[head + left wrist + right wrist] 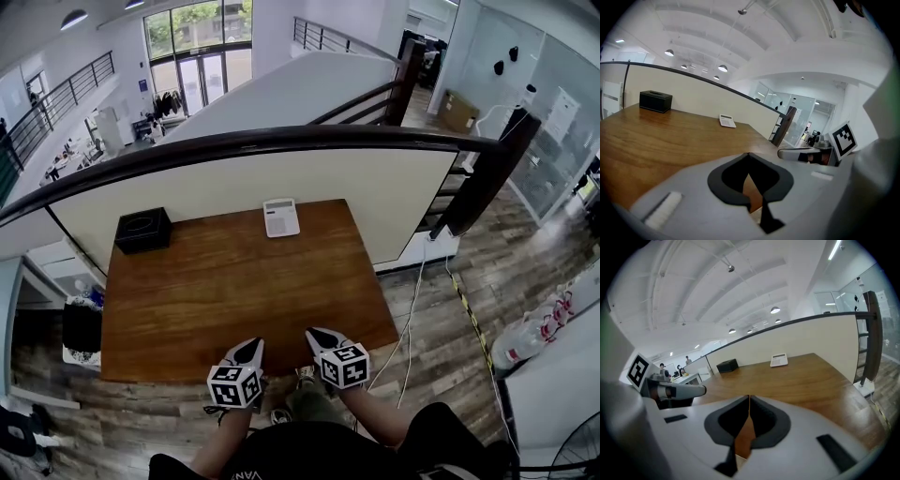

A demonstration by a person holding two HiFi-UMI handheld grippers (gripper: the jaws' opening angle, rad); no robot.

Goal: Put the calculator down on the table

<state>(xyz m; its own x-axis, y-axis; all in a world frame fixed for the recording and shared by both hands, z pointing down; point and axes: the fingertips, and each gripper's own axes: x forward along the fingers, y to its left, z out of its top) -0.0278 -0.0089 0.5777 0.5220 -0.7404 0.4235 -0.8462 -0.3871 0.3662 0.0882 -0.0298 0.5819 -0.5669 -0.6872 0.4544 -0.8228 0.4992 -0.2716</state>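
Observation:
A white calculator (280, 217) lies flat on the far edge of the brown wooden table (234, 291), close to the cream partition; it also shows small in the left gripper view (726, 121) and the right gripper view (779, 360). My left gripper (253, 348) and right gripper (317, 336) hover side by side at the table's near edge, far from the calculator. Both have their jaws shut with nothing between them. From the left gripper view, the right gripper (787, 153) appears at the right.
A black box (142, 230) sits at the table's far left corner. A curved dark handrail (281, 141) tops the partition behind the table. A white cable (412, 309) trails on the wooden floor to the right. A dark chair (82, 328) stands left of the table.

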